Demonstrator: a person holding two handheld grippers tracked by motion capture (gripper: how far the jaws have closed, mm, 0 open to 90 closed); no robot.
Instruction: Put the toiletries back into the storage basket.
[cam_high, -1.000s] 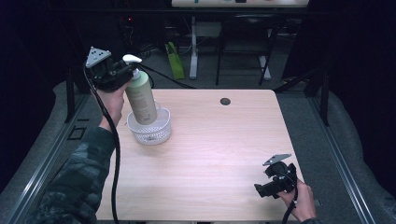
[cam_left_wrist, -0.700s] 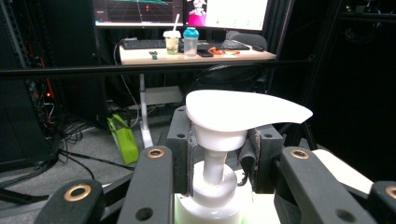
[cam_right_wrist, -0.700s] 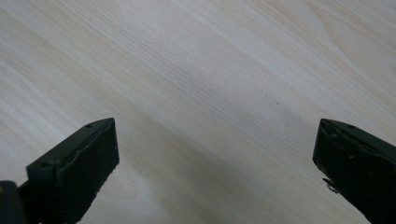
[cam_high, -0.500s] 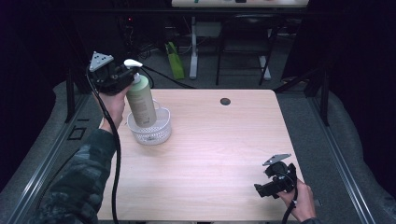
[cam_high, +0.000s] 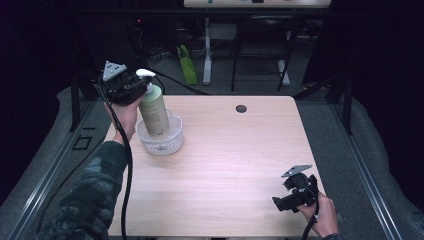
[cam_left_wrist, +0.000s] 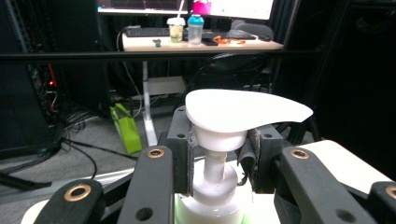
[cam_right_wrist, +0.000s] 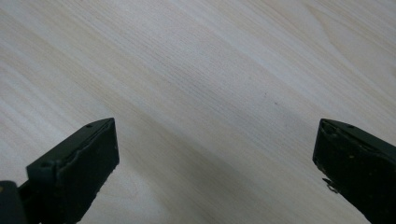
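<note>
A pale green pump bottle (cam_high: 153, 111) with a white pump head (cam_left_wrist: 243, 112) stands tilted in a small clear bowl (cam_high: 161, 142) at the table's left. My left gripper (cam_high: 141, 87) is shut on the bottle's white neck (cam_left_wrist: 215, 163) just under the pump head, with a pad on each side of it. At the table's front right corner a hand holds my right gripper (cam_high: 281, 204) low over the wood. Its jaws stand wide apart, with bare tabletop (cam_right_wrist: 210, 93) between them.
The light wooden table (cam_high: 235, 160) has a small dark round hole (cam_high: 241, 108) near its far edge. Behind the table are desk legs, cables and a green bag (cam_high: 187, 65) on the floor. A far desk (cam_left_wrist: 196, 44) carries cups and a keyboard.
The left gripper and the bottle have shifted slightly to the left and lower, so that the bottle sits deeper in the bowl. The right gripper has stayed put.
</note>
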